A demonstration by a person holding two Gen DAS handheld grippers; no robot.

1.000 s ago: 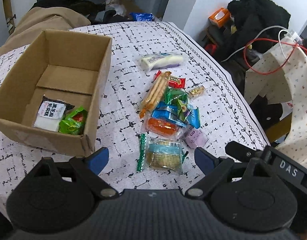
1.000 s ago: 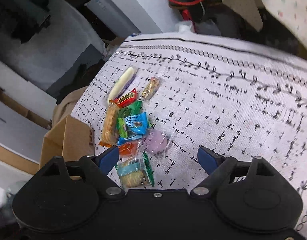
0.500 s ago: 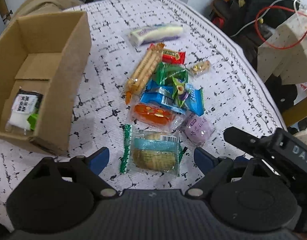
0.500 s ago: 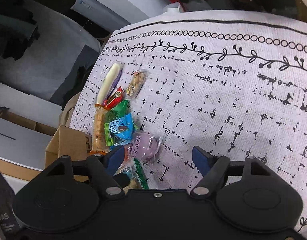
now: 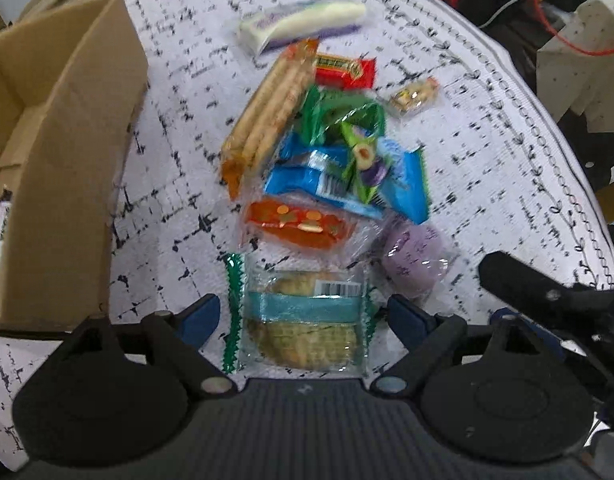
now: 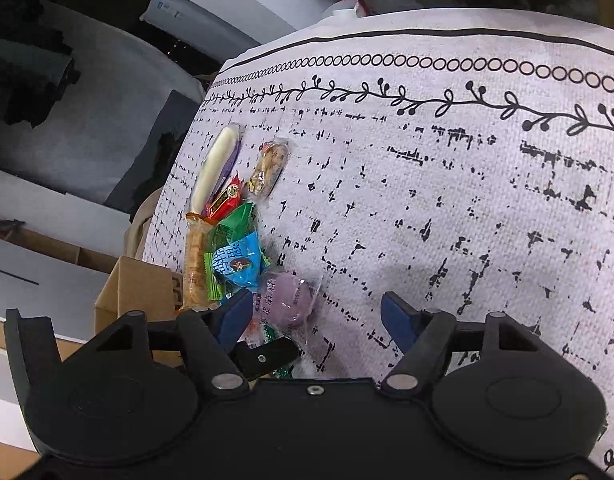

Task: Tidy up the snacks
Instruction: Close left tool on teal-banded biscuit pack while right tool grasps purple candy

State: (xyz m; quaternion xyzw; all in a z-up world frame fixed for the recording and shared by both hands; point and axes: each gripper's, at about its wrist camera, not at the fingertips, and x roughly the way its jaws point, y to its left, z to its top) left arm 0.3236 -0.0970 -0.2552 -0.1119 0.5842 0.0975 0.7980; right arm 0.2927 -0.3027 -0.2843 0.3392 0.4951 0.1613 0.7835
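Clear plastic with green crimped ends wraps the cracker packet [image 5: 301, 320], which lies flat on the white black-flecked tablecloth [image 5: 487, 168] directly between the spread blue fingertips of the left gripper [image 5: 303, 318]; that gripper is wide open and grips nothing. The packet's long axis seems to run across the gap, from one fingertip toward the other, with its crimped ends facing them, so a close would probably squeeze it end to end. The brown cardboard box [image 5: 67, 160] stands to the packet's left, the likely destination. Beyond the packet lie the orange-filled clear pouch [image 5: 299, 226], the blue foil packets [image 5: 347, 184], the long biscuit-stick pack [image 5: 267, 112], the red bar [image 5: 343, 70] and the white roll in clear wrap [image 5: 303, 26]. The right gripper [image 6: 317, 314] is also open and empty, with the round purple mochi-like snack [image 6: 289, 300] just inside its left fingertip. That snack carries Chinese characters, too blurred to read reliably; the cracker packet shows only a barcode.
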